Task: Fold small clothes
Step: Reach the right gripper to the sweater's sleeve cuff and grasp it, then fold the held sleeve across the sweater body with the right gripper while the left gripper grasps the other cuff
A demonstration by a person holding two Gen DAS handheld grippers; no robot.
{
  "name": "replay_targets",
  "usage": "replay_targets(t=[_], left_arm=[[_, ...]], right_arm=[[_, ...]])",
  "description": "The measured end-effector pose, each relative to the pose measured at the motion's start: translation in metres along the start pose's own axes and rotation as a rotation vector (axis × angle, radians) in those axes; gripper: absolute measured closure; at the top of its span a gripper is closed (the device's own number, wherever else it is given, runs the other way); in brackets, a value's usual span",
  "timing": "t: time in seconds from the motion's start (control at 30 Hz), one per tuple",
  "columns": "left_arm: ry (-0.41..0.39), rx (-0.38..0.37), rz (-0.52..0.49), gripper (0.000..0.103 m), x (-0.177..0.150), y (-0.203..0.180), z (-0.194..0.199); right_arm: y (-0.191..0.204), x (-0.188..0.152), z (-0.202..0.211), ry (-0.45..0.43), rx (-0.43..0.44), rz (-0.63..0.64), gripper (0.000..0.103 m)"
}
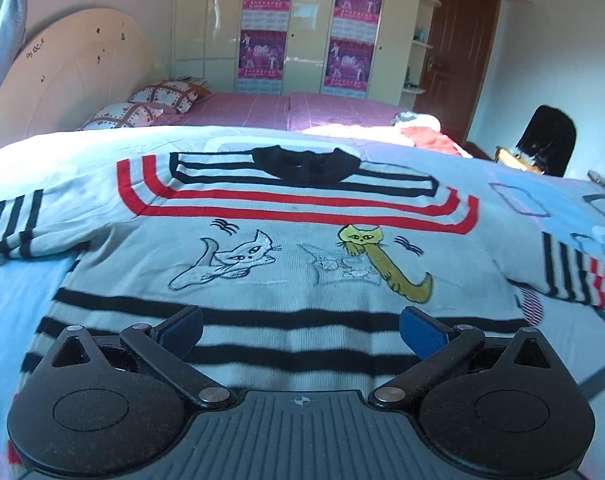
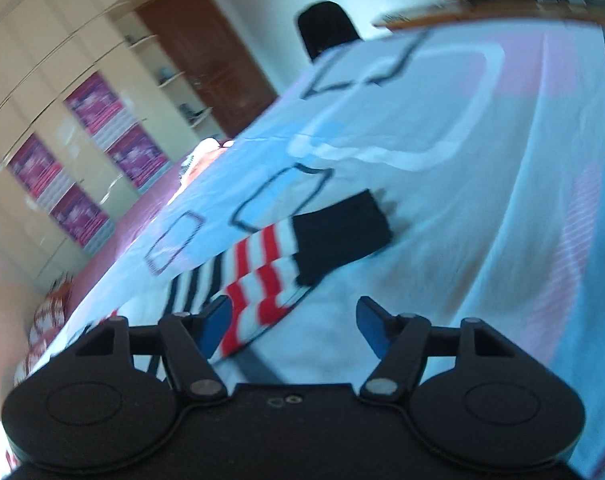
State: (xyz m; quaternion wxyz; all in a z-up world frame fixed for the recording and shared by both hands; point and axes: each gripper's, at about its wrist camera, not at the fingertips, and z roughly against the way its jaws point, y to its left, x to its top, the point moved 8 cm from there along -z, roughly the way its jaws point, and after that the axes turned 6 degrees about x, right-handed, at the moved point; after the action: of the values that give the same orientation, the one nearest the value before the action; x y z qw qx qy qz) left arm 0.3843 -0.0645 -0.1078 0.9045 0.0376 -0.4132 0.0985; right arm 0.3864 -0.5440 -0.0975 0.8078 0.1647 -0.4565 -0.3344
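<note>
A small white sweater (image 1: 286, 252) with red and black stripes, a black collar and two cat drawings lies flat on the bed, both sleeves spread out. My left gripper (image 1: 301, 330) is open over its striped hem, holding nothing. In the right wrist view the sweater's right sleeve (image 2: 270, 268) with its black cuff (image 2: 340, 236) lies on the sheet. My right gripper (image 2: 292, 322) is open just in front of that sleeve, its left finger (image 2: 216, 320) beside the red stripes. This view is tilted and blurred.
The light blue patterned sheet (image 1: 542, 200) covers the near bed. Behind it lies a pink bed (image 1: 302, 112) with pillows (image 1: 158, 100) and a heap of clothes (image 1: 422, 132). A wardrobe with posters (image 1: 302, 28), a brown door (image 1: 458, 48) and a black chair (image 1: 550, 136) stand behind.
</note>
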Motion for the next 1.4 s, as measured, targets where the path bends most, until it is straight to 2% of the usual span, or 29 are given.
replay_targets(t=[0.1, 0.17, 0.37, 0.4, 0.43, 0.5, 0.53, 0.67, 0.7, 0.77, 0.9, 1.07, 1.23, 1.4], left_arm=[[0.014, 0.015, 0.01, 0.0, 0.007, -0.006, -0.016], [0.021, 0.023, 0.011, 0.0, 0.01, -0.008, -0.025], [0.064, 0.04, 0.012, 0.0, 0.009, -0.013, -0.046], [0.068, 0.039, 0.013, 0.0, 0.009, -0.014, -0.048], [0.071, 0.037, 0.011, 0.0, 0.009, -0.015, -0.05], [0.074, 0.035, 0.007, 0.0, 0.01, -0.016, -0.053], [0.074, 0.034, 0.006, 0.0, 0.011, -0.016, -0.053], [0.051, 0.043, -0.006, 0.0, 0.017, -0.004, -0.054], [0.048, 0.054, -0.013, 0.0, 0.018, 0.002, -0.055], [0.061, 0.076, -0.021, 0.0, 0.018, 0.016, -0.06], [0.07, 0.069, 0.03, 0.0, 0.019, 0.053, -0.067], [0.027, 0.051, 0.098, 0.0, 0.026, 0.097, -0.067], [0.042, 0.022, 0.141, 0.0, 0.02, 0.137, -0.067], [0.031, 0.032, 0.172, 0.0, 0.016, 0.179, -0.057]], right_arm=[[-0.02, 0.007, -0.027, 0.007, -0.003, -0.091, 0.039], [-0.024, 0.013, -0.037, -0.012, 0.025, -0.127, 0.039], [-0.019, 0.021, -0.057, -0.015, 0.048, -0.135, 0.039], [-0.016, 0.023, -0.06, -0.011, 0.039, -0.119, 0.045], [-0.014, 0.023, -0.062, -0.006, 0.019, -0.093, 0.052], [-0.008, 0.023, -0.067, 0.02, -0.044, -0.003, 0.087], [-0.005, 0.022, -0.068, 0.032, -0.074, 0.049, 0.094], [0.021, 0.015, -0.072, 0.009, -0.259, 0.441, 0.096], [0.023, 0.01, -0.077, 0.018, -0.289, 0.5, 0.095], [0.024, 0.009, -0.08, 0.011, -0.313, 0.514, 0.095], [0.031, 0.021, -0.07, -0.017, -0.212, 0.348, 0.096], [0.1, 0.01, -0.055, -0.058, -0.057, 0.422, 0.096], [0.209, -0.05, -0.061, 0.001, 0.156, 0.534, 0.096], [0.306, -0.14, -0.078, 0.14, 0.333, 0.597, 0.096]])
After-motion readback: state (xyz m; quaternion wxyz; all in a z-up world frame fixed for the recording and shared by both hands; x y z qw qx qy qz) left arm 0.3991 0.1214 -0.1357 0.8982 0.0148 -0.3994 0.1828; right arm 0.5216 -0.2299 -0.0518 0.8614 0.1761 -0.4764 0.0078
